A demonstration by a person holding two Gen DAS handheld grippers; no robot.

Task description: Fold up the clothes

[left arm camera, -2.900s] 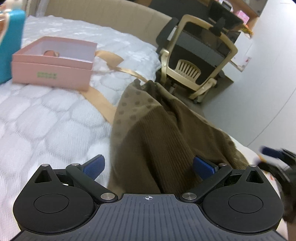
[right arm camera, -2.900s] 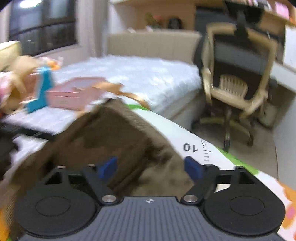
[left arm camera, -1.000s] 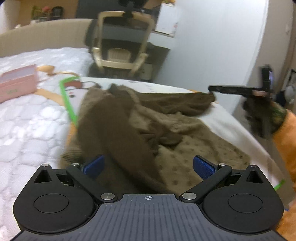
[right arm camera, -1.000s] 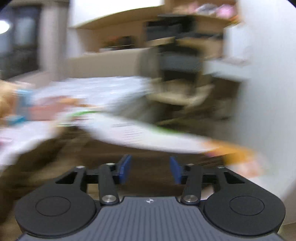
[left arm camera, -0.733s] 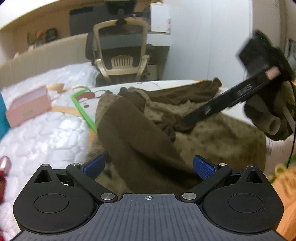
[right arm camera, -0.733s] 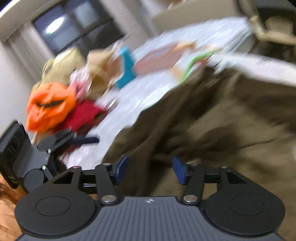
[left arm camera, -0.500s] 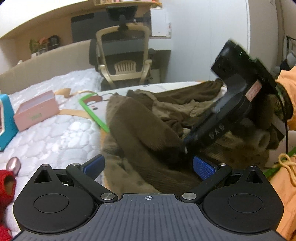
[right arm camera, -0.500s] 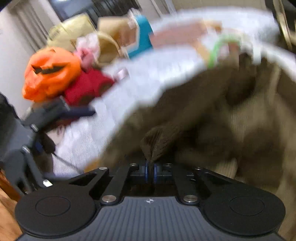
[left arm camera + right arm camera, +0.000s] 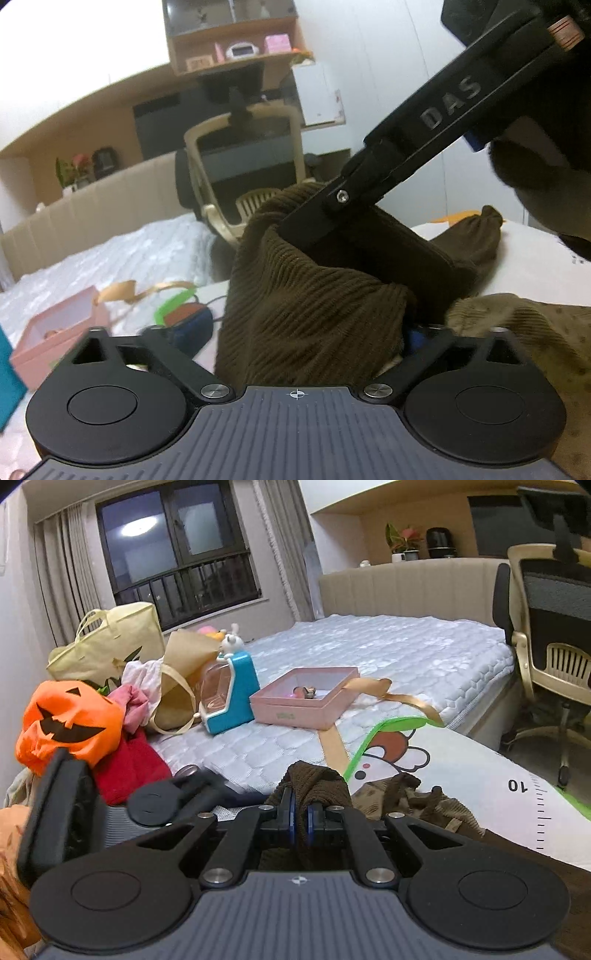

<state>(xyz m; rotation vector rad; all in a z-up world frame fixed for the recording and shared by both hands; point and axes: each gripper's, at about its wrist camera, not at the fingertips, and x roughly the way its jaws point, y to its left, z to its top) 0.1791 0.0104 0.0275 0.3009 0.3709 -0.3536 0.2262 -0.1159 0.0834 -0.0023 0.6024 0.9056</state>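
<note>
Right hand-held gripper [image 9: 300, 818] pinches a ribbed fold of the brown sweater [image 9: 314, 314], lifting it off the mat on the bed [image 9: 388, 653]. Left hand-held gripper [image 9: 303, 338] is spread wide, the raised fabric bunched between its fingers; pink box [image 9: 306, 701] sits behind.

Brown ribbed sweater [image 9: 314, 314] — bunched, one fold lifted off the bed.

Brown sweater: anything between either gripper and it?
No. The right gripper is already shut on a fold of the brown sweater; the left gripper is open with ribbed fabric between its fingers.
</note>
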